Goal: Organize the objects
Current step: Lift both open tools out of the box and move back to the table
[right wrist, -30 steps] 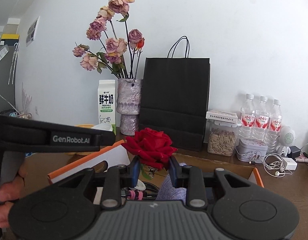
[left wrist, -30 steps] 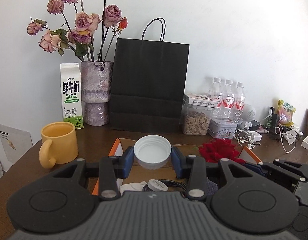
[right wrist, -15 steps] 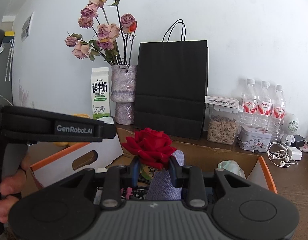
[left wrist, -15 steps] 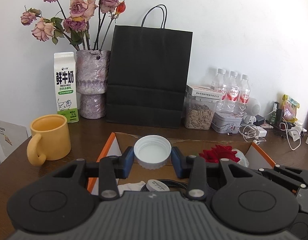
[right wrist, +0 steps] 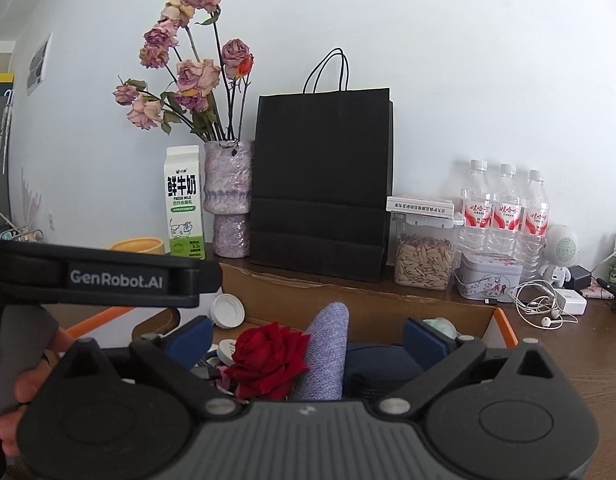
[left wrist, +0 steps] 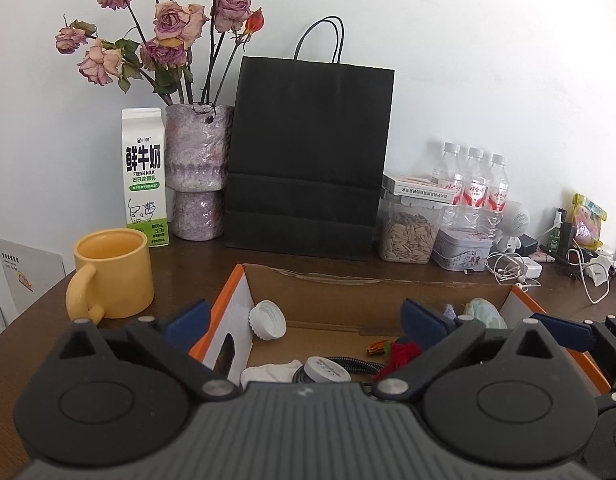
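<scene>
**Left wrist view: both drops made, time to clear out**

I have the left gripper (left wrist: 304, 316) spread wide and empty – the white bottle cap (left wrist: 268, 319) sits inside the cardboard box (left wrist: 372, 292) at its left wall. My right gripper (right wrist: 306, 334) gapes too, red rose (right wrist: 270, 364) lying below it. I'd lift straight up – both hover level over the box.

Black left gripper (left wrist: 304, 316), blue pads (left wrist: 422, 318), "GenRobot.AI" label.
</scene>
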